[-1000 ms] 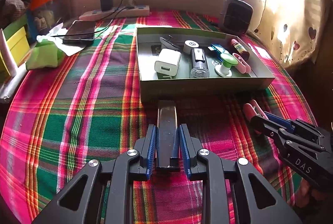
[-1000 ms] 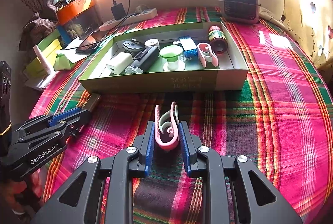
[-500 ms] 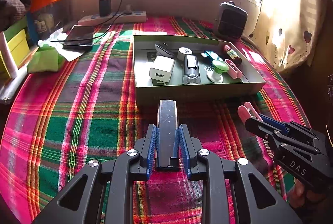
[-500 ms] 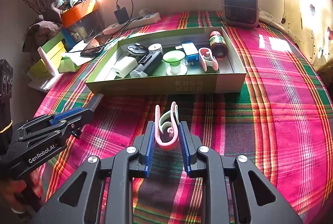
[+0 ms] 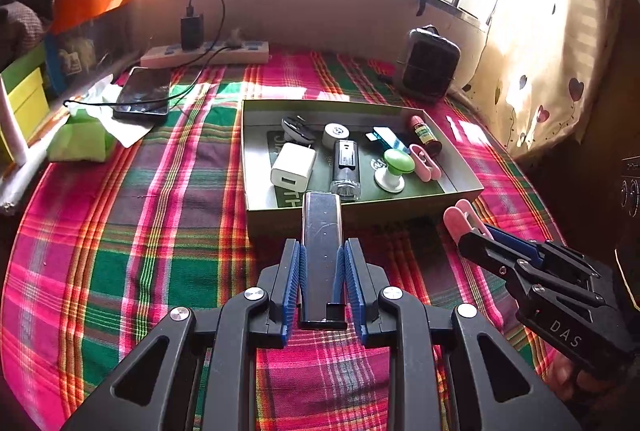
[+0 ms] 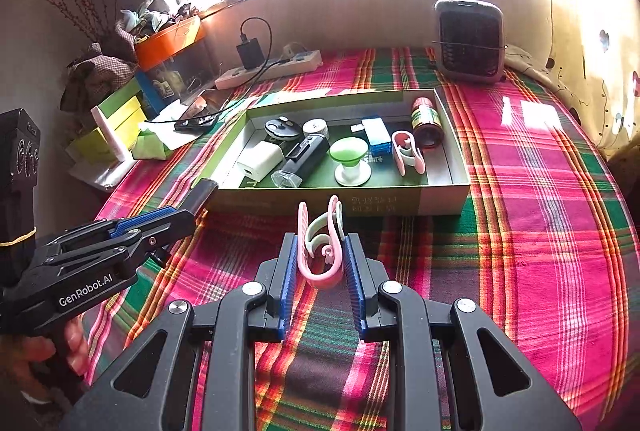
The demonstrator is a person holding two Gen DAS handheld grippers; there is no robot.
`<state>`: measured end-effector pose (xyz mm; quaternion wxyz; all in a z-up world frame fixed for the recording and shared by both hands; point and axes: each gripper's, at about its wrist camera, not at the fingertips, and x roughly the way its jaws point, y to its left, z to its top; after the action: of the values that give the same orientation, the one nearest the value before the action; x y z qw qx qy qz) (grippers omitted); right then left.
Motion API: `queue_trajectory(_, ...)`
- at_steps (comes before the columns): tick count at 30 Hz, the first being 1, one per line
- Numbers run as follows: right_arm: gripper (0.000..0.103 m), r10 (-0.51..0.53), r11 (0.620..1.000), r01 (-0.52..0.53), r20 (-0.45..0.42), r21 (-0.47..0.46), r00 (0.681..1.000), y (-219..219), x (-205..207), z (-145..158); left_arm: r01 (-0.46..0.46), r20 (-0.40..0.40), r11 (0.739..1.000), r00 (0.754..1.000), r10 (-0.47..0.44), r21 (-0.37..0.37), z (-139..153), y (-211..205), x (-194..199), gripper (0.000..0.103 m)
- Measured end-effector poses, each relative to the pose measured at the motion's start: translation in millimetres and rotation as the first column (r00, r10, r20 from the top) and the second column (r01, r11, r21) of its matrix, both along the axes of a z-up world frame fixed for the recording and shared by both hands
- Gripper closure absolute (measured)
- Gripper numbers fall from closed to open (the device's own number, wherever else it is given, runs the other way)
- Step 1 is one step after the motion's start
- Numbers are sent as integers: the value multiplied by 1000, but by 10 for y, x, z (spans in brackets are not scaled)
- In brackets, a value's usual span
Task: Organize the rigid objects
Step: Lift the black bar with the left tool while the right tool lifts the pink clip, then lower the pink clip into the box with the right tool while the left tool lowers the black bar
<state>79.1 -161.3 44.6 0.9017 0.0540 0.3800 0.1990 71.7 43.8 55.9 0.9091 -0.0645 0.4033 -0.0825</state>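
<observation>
Left gripper (image 5: 322, 263) jaws pinch a flat dark bar (image 5: 322, 227), right gripper (image 6: 320, 259) jaws pinch a pink clip (image 6: 320, 251), both short of the green box (image 6: 444, 197)'s near wall: risk is the overhanging bar striking that wall, or the crowded contents blocking release.

Home bedroom: plaid bedspread (image 5: 160, 215), heart-print curtain (image 5: 552, 43).

Pink clip (image 6: 320, 251) between right jaws

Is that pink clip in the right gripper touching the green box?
Apart. The right wrist view shows the pink clip in the right gripper, short of the green box.
</observation>
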Motion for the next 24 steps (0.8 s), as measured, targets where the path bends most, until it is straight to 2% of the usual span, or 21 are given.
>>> queue_trajectory(12, 78, -7, 1000, 7, 24, 11, 1000, -66, 216, 190, 7, 23, 999, 1000, -6, -41, 155, 46, 237, 81)
queue_trajectory(24, 78, -8, 1000, 8, 23, 2, 1000, -119, 569, 262, 5, 16, 998, 1000, -4, -58, 141, 52, 488, 81)
